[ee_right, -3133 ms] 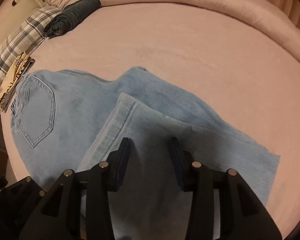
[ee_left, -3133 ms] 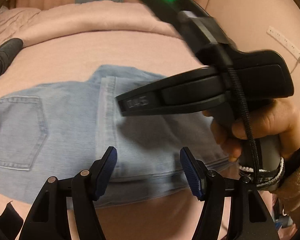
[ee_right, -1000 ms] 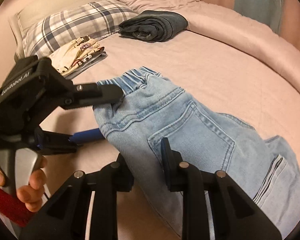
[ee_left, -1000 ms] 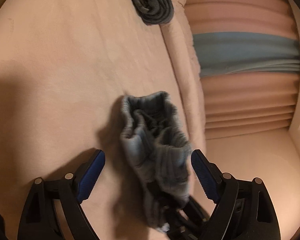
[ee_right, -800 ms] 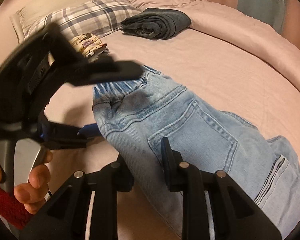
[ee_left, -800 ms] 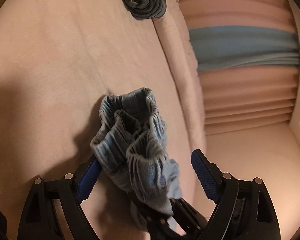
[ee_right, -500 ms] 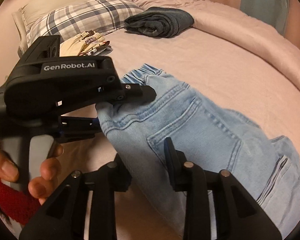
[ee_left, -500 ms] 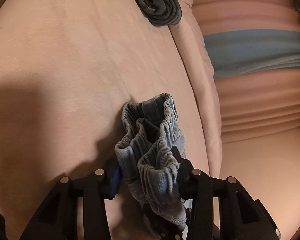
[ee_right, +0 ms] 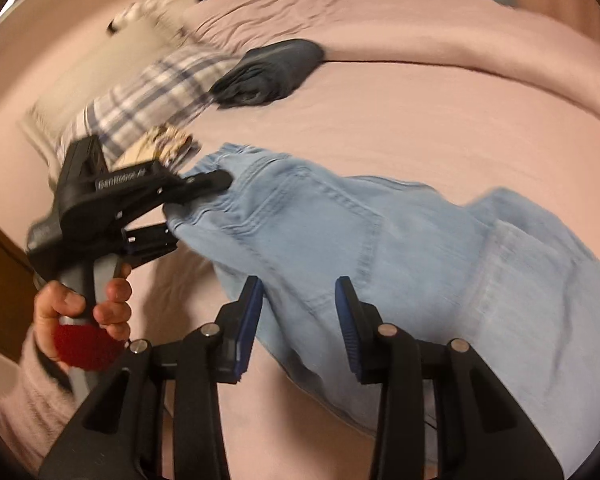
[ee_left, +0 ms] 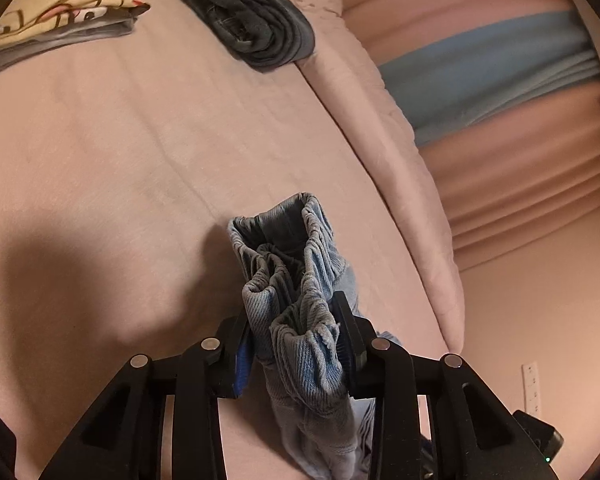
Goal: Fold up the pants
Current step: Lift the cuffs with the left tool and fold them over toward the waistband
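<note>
Light blue jeans [ee_right: 400, 248] lie on the pink bed, folded lengthwise, back pocket up, waistband toward the left. My left gripper [ee_left: 296, 332] is shut on the bunched elastic waistband [ee_left: 292, 280]; in the right wrist view the left gripper [ee_right: 192, 200] holds the waistband slightly lifted. My right gripper [ee_right: 298, 312] is open, its fingers straddling the near edge of the jeans by the pocket without clamping.
A rolled dark garment [ee_left: 256, 32] [ee_right: 268, 72] lies near the rolled pink duvet [ee_left: 380, 128]. A yellow printed folded cloth [ee_left: 60, 12] and a plaid pillow [ee_right: 148, 96] sit at the bed head. Bare pink sheet [ee_left: 100, 160] lies to the left.
My left gripper closed on the waistband and lifted it. My right gripper let go of the jeans' edge, opened and drew back a little.
</note>
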